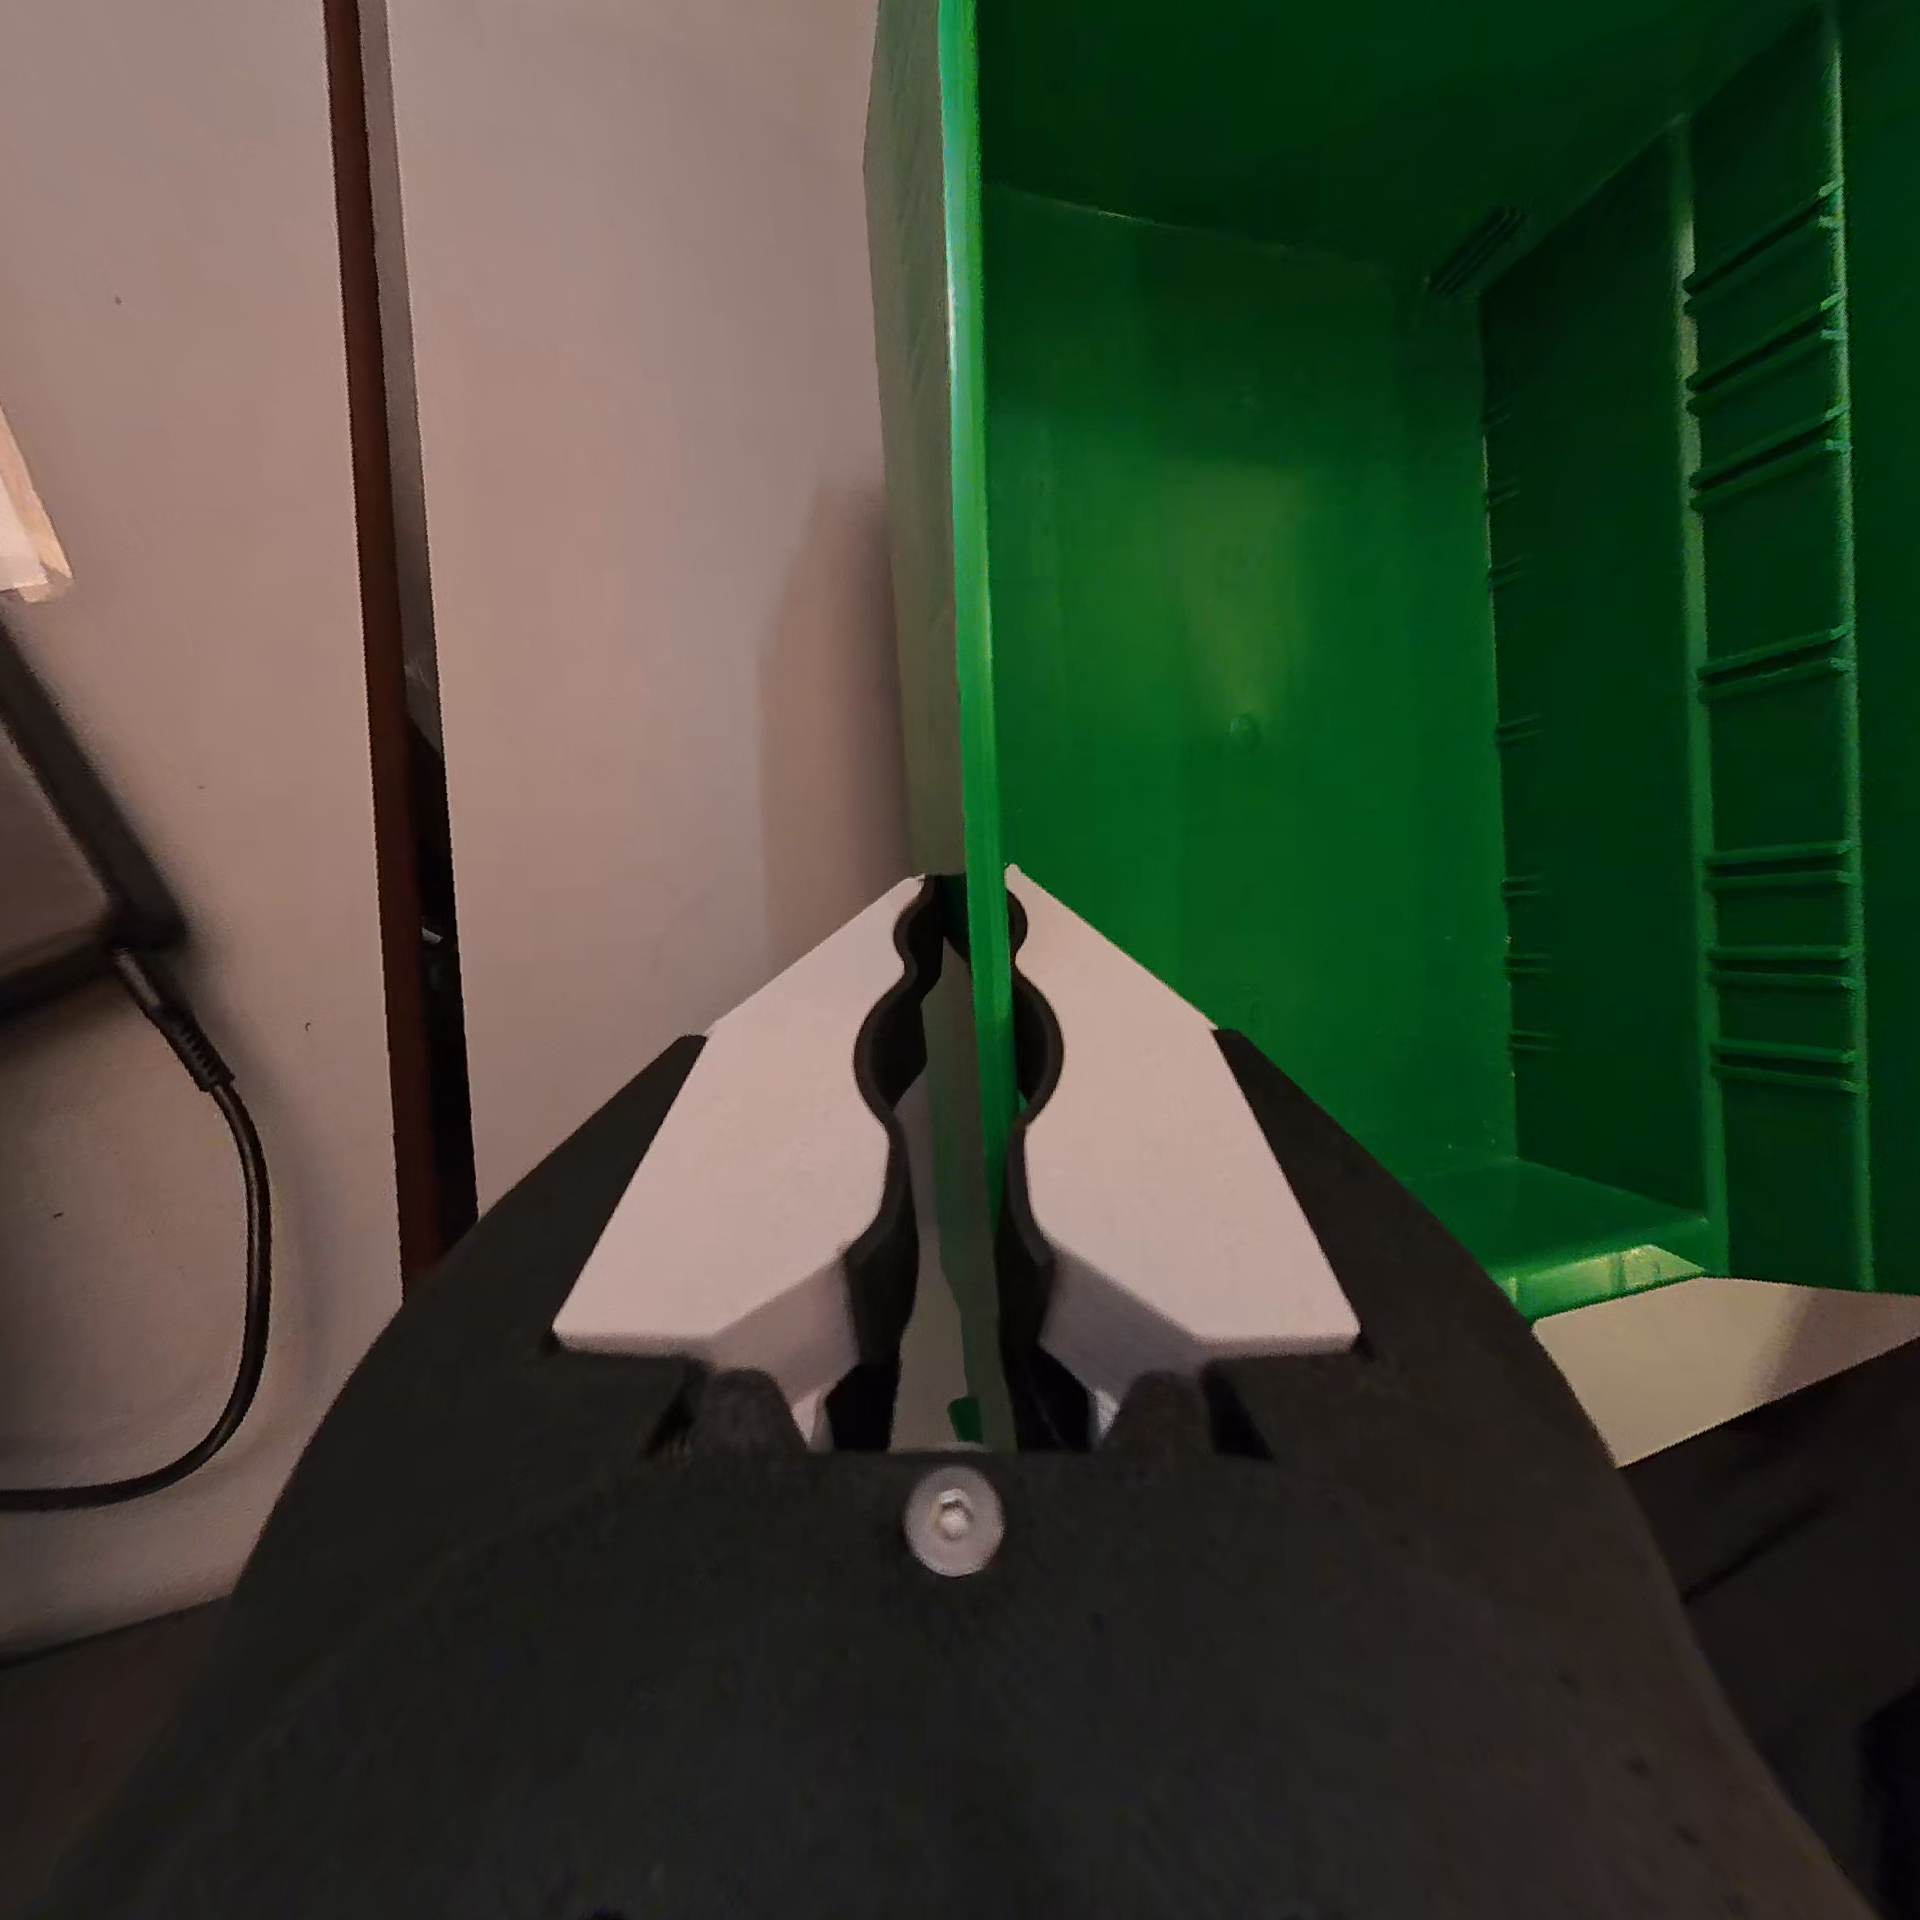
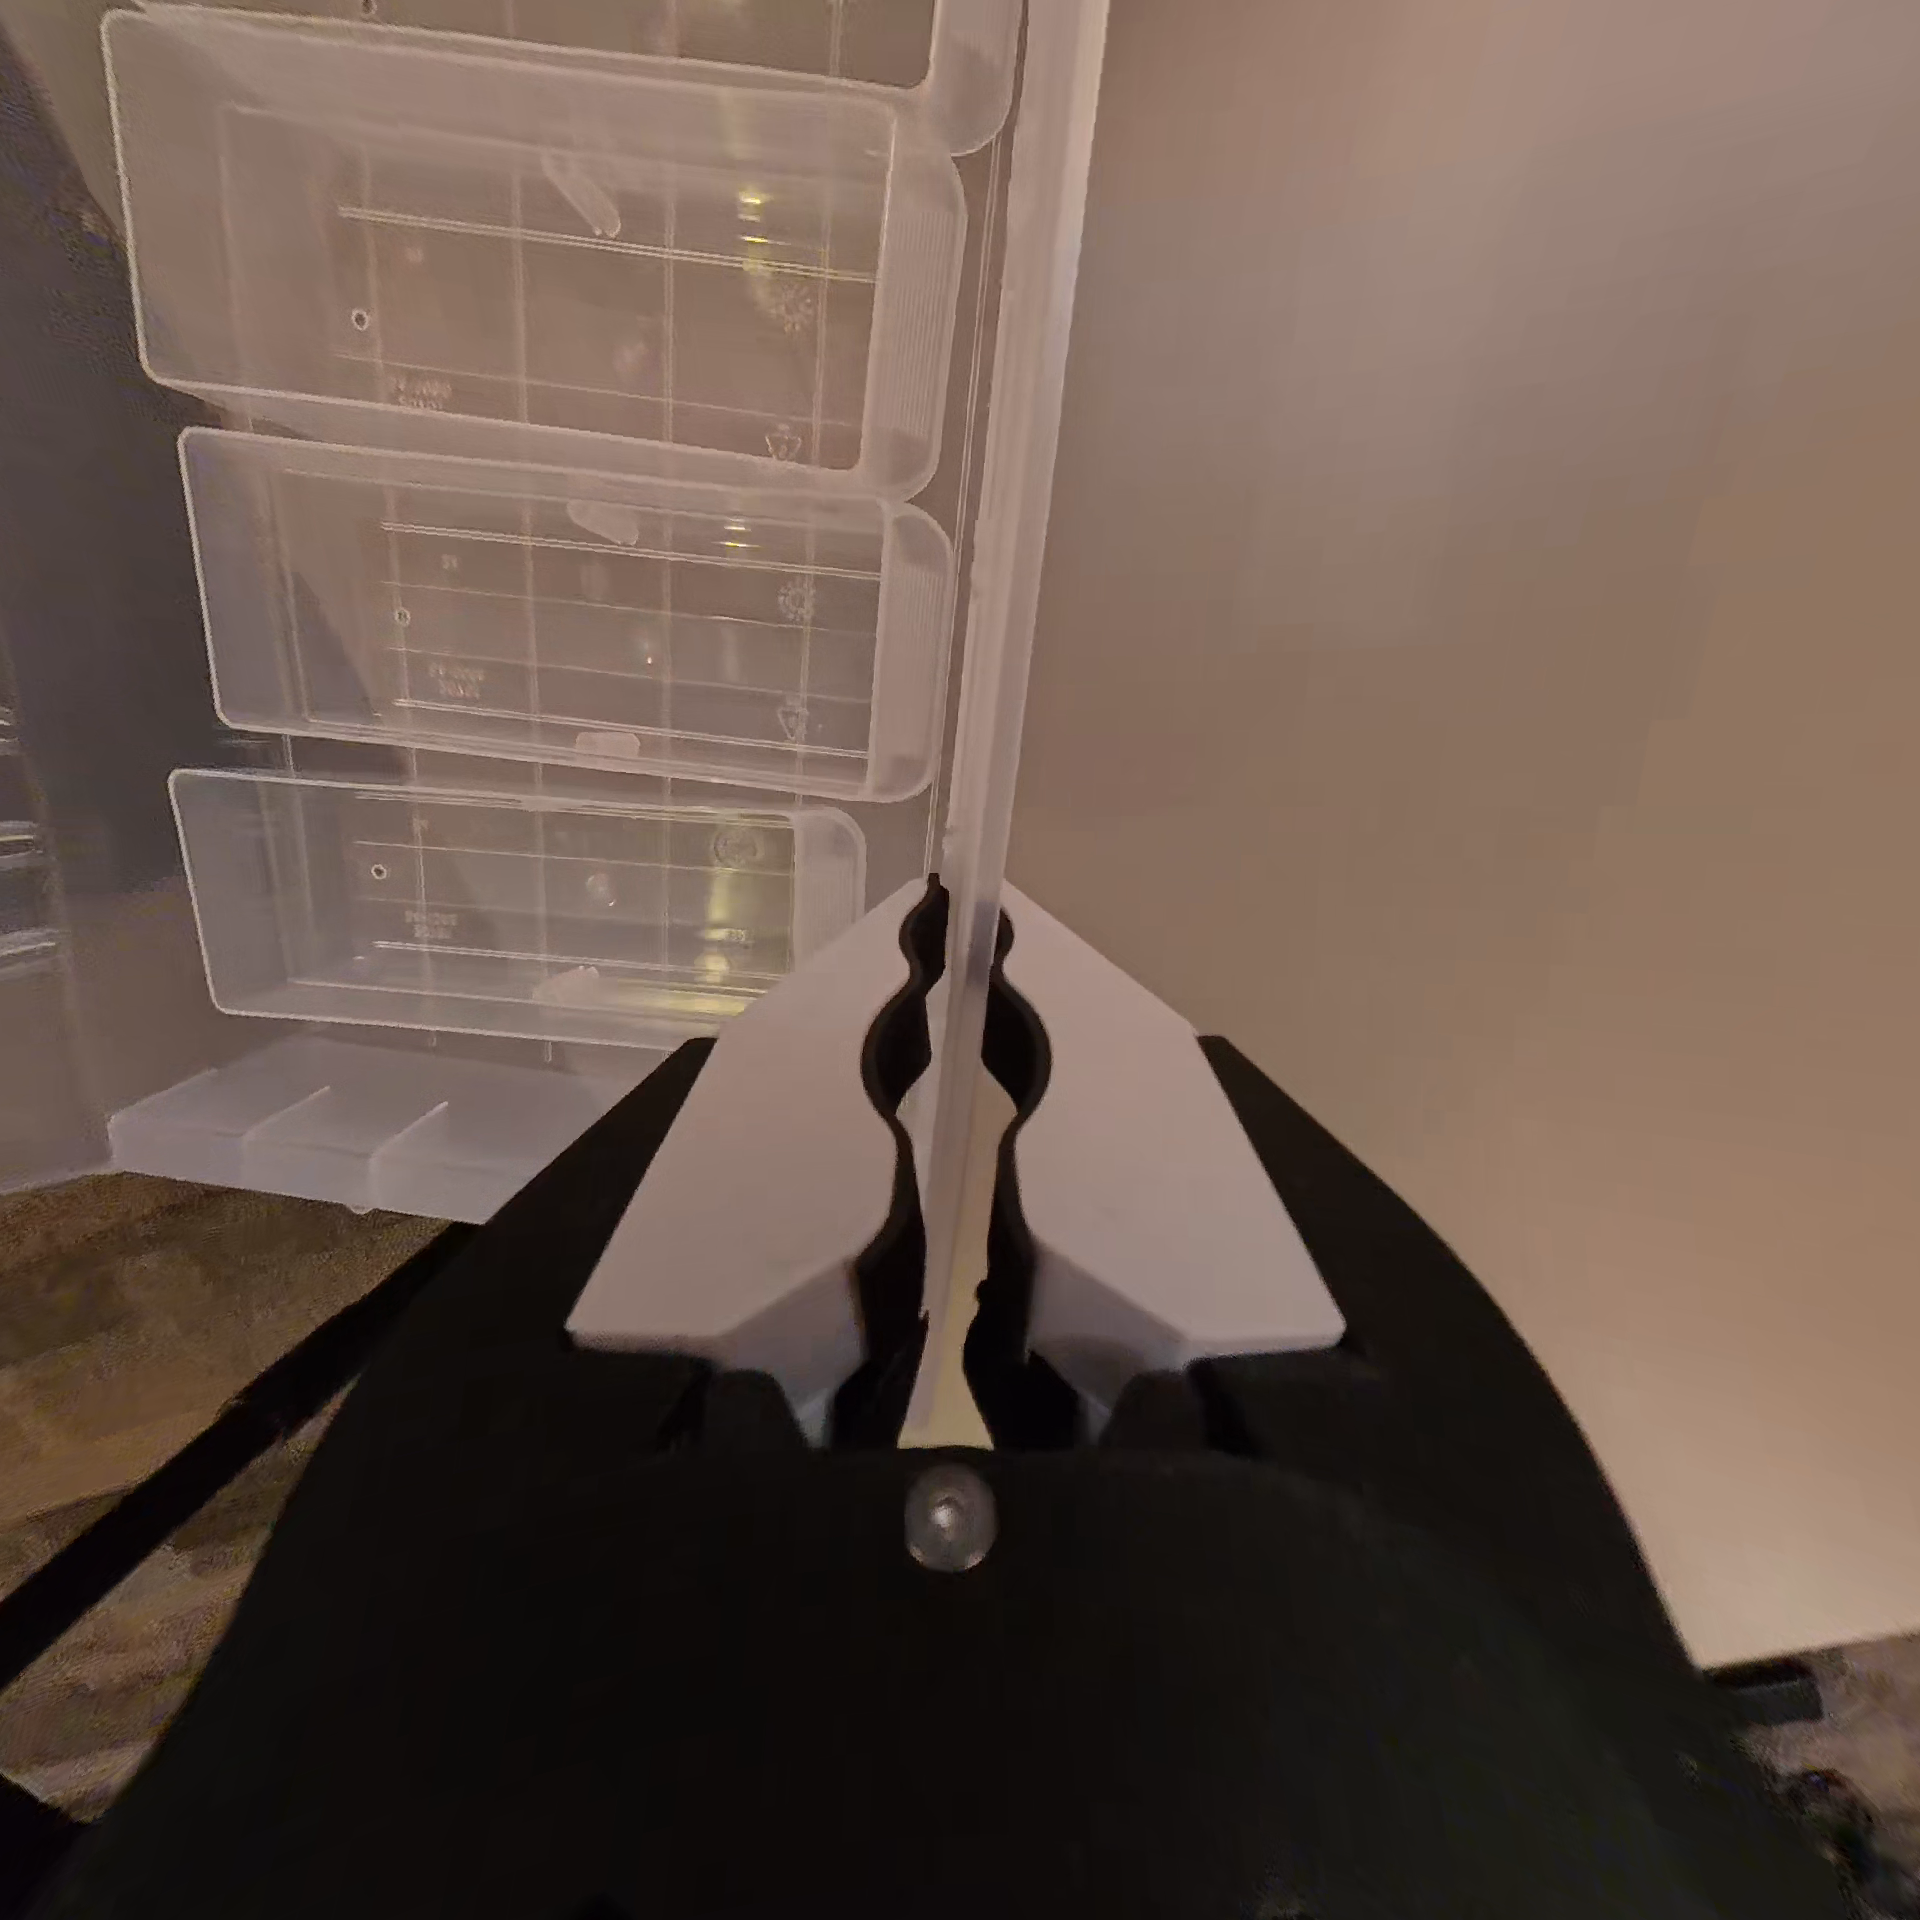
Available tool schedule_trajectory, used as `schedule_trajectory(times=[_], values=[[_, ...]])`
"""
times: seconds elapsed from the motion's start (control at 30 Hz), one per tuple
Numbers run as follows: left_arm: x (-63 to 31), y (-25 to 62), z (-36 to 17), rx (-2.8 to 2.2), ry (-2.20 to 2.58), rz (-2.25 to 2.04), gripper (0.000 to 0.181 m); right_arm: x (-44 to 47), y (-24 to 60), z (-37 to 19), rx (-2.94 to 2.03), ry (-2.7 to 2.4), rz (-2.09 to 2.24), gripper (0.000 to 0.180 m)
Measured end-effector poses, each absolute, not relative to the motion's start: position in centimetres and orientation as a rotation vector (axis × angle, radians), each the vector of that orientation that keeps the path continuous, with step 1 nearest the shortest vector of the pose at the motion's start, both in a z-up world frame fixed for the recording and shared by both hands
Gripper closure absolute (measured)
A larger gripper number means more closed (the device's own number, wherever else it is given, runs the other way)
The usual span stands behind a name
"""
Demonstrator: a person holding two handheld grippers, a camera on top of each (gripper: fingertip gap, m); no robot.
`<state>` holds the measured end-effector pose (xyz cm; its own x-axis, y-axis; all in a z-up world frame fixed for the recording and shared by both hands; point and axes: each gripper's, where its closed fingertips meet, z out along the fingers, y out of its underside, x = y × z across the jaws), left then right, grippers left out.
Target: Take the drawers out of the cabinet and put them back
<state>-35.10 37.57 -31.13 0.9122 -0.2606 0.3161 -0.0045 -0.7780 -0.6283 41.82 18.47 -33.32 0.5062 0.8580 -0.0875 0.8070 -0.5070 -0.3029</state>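
Observation:
In the left wrist view, my left gripper (image 1: 971, 894) is shut on the left side wall (image 1: 971, 520) of a green cabinet shell (image 1: 1226, 623). The shell is empty inside, with drawer rails (image 1: 1766, 675) on its right inner wall. In the right wrist view, my right gripper (image 2: 966, 899) is shut on the thin right side wall (image 2: 1023, 468) of a translucent white cabinet. Three clear plastic drawers (image 2: 540, 281) (image 2: 561, 634) (image 2: 499, 894) sit stacked in it to the left of the gripper, and part of another shows at the top edge.
A beige wall (image 1: 644, 520) stands behind the green shell, with a brown vertical strip (image 1: 379, 623), a black cable (image 1: 244, 1195) and a dark device (image 1: 73, 769) at left. The shell rests on a white surface (image 1: 1714, 1351). A divided translucent tray (image 2: 312, 1143) and mottled ground (image 2: 156, 1330) lie below the drawers.

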Motion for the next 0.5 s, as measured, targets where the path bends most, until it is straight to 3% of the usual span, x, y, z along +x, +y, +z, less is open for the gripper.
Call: schedule_trajectory(times=[0.5], values=[[-35.9,38.0,-31.0,-2.382,0.134,-0.55,0.175,35.3,18.3,-33.3,-2.431,-1.656,0.342,0.179]])
